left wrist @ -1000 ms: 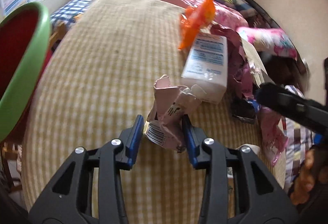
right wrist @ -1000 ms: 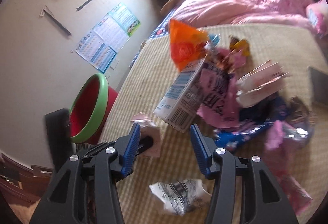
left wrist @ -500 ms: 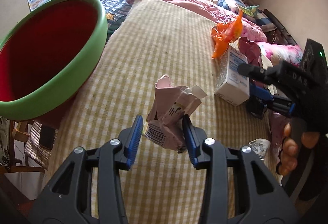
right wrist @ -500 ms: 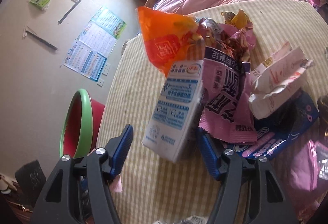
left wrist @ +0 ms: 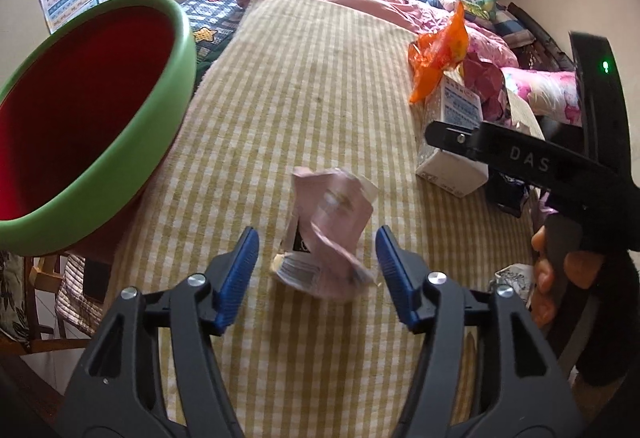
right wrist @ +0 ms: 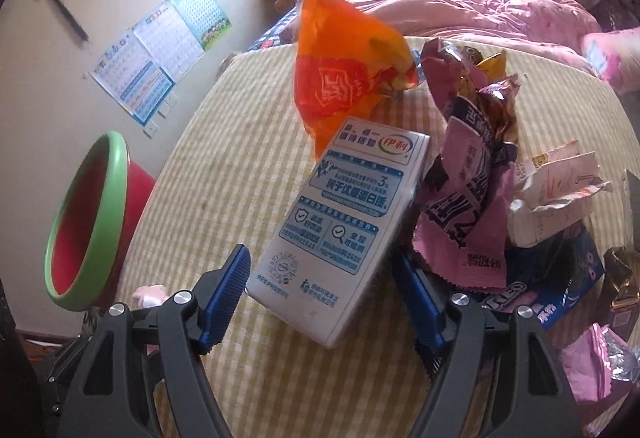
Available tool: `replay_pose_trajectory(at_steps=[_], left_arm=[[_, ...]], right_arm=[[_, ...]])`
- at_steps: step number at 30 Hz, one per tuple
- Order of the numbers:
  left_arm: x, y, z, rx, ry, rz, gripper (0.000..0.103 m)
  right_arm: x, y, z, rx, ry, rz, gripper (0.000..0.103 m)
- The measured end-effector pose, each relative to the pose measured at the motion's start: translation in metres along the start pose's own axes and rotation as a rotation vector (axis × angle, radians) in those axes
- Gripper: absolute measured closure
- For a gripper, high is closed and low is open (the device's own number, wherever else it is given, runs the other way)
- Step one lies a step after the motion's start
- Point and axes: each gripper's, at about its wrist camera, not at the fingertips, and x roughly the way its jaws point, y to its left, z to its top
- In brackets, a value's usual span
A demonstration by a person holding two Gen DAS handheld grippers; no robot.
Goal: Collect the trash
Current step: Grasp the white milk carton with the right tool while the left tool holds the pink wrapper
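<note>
Left gripper (left wrist: 316, 266) jaws just spread, crumpled pink wrapper (left wrist: 328, 234) loose between; only right view shows right gripper (right wrist: 320, 290) opening, unclenched around the white-blue carton (right wrist: 340, 226), centre frame.

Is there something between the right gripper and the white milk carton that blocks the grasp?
Nothing visible blocks it. The right gripper has just been opening and its jaws already straddle the milk carton's lower end, pads apart from it. The pink wrapper only crowds the right finger.
</note>
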Motion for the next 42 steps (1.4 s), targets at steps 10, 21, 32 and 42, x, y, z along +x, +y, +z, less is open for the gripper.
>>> replay_pose_trajectory(at_steps=[10,21,32,42], left_arm=[[0.003,0.004,-0.003,0.007,0.021,-0.013,0.059],[-0.026,0.02,0.008,-0.031,-0.078,-0.025,0.06],[-0.039,0.037,0.006,-0.032,-0.091,-0.044,0.06],[-0.063,0.061,0.013,-0.02,-0.138,-0.073,0.06]], right_arm=[[-0.006,0.003,-0.005,-0.036,0.039,0.098,0.043],[-0.038,0.021,-0.016,-0.056,0.028,0.202,0.044],[-0.021,0.054,-0.028,-0.189,0.046,-0.01,0.034],[-0.011,0.058,-0.025,-0.12,0.02,-0.032,0.048]])
